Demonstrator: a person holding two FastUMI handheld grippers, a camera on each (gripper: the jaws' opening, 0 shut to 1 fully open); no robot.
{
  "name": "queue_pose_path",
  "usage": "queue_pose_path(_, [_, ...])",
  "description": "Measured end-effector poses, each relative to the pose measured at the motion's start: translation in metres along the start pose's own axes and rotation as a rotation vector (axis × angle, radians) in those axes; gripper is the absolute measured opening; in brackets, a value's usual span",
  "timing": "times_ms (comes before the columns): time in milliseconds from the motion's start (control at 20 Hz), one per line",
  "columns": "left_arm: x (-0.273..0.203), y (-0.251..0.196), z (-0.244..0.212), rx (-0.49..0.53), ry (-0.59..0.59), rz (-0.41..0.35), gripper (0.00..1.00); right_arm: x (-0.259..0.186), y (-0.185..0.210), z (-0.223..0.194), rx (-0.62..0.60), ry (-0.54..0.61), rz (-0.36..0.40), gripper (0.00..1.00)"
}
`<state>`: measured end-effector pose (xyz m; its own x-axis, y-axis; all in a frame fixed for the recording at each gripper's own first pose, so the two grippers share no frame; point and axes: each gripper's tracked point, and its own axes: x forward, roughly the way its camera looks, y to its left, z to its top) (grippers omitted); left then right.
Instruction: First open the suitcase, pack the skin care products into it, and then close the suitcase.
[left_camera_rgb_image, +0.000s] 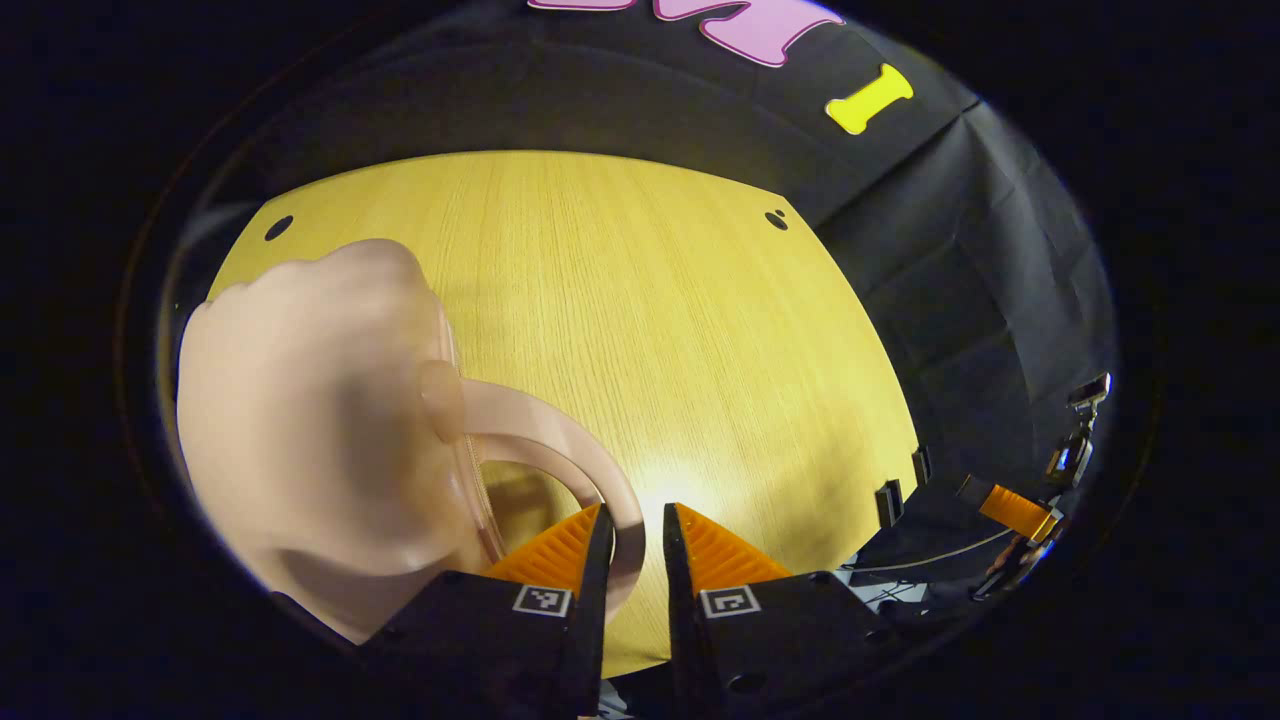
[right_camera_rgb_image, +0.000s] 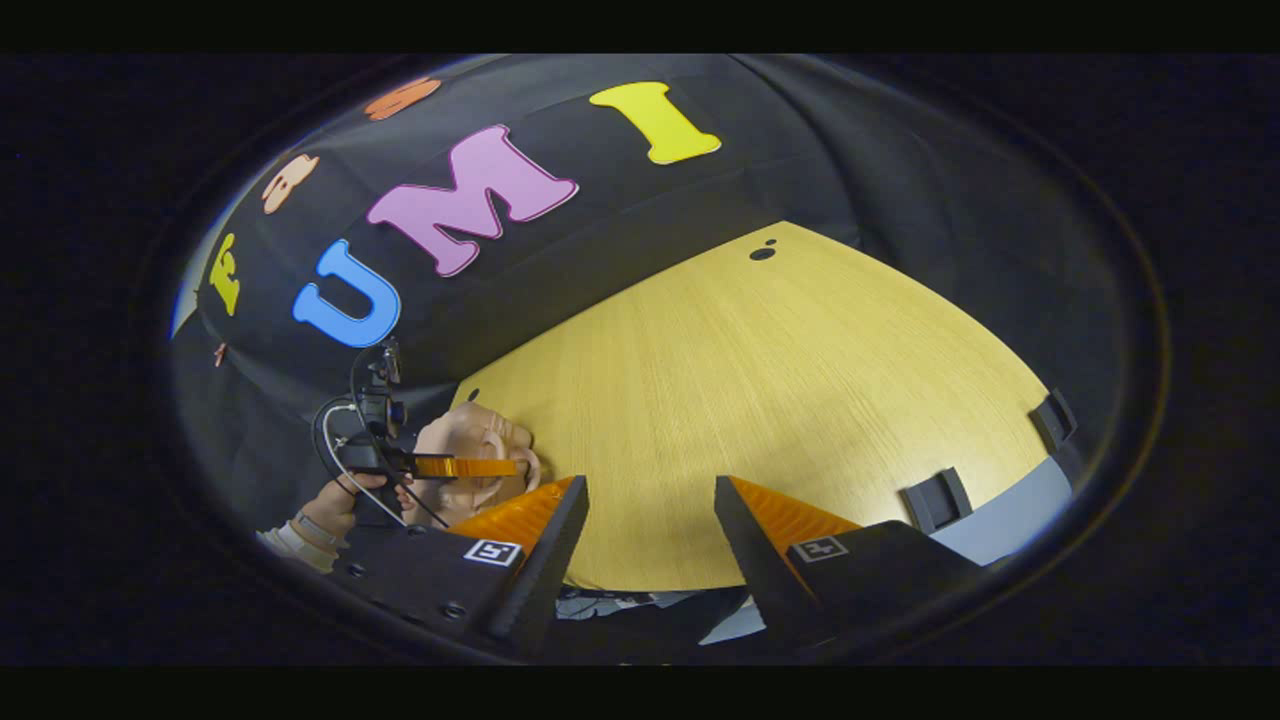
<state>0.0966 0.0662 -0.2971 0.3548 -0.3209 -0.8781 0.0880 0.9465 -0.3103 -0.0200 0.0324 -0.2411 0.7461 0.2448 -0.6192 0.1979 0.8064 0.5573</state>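
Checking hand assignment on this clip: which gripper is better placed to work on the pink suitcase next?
Left, probably. The left gripper is right at the suitcase, its fingers straddling the arched handle. The right gripper hangs open over bare table, with the suitcase far off to its side.

Left gripper (left_camera_rgb_image: 634, 540): black housings, ribbed wedge jaws, square fiducial tag on each. Right gripper (right_camera_rgb_image: 648, 520): same build, screw heads on left housing. Hand (right_camera_rgb_image: 335, 503) on the far gripper: pale cuff, black looping cable.
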Motion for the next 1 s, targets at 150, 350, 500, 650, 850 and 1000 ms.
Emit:
queue_pose_path(150, [-0.016, 0.001, 0.008, 0.074, -0.073, 0.092, 0.55, -0.006, 0.002, 0.003, -0.039, -0.01, 0.022, 0.82])
queue_pose_path(350, [-0.068, -0.018, 0.03, 0.143, -0.269, 0.175, 0.86, -0.014, 0.008, 0.022, -0.172, -0.042, 0.063, 0.82])
queue_pose_path(500, [-0.127, -0.048, 0.052, 0.224, -0.485, 0.258, 0.92, -0.027, 0.019, 0.055, -0.318, -0.117, 0.071, 0.72])
queue_pose_path(650, [-0.193, -0.091, 0.072, 0.29, -0.713, 0.353, 0.95, -0.044, 0.046, 0.101, -0.456, -0.244, 0.107, 0.9])
queue_pose_path(850, [-0.251, -0.144, 0.084, 0.302, -0.936, 0.406, 0.97, -0.072, 0.089, 0.16, -0.574, -0.432, 0.171, 0.93])
queue_pose_path(1000, [-0.281, -0.153, 0.086, 0.273, -1.033, 0.494, 0.97, -0.097, 0.107, 0.197, -0.623, -0.598, 0.182, 0.94])
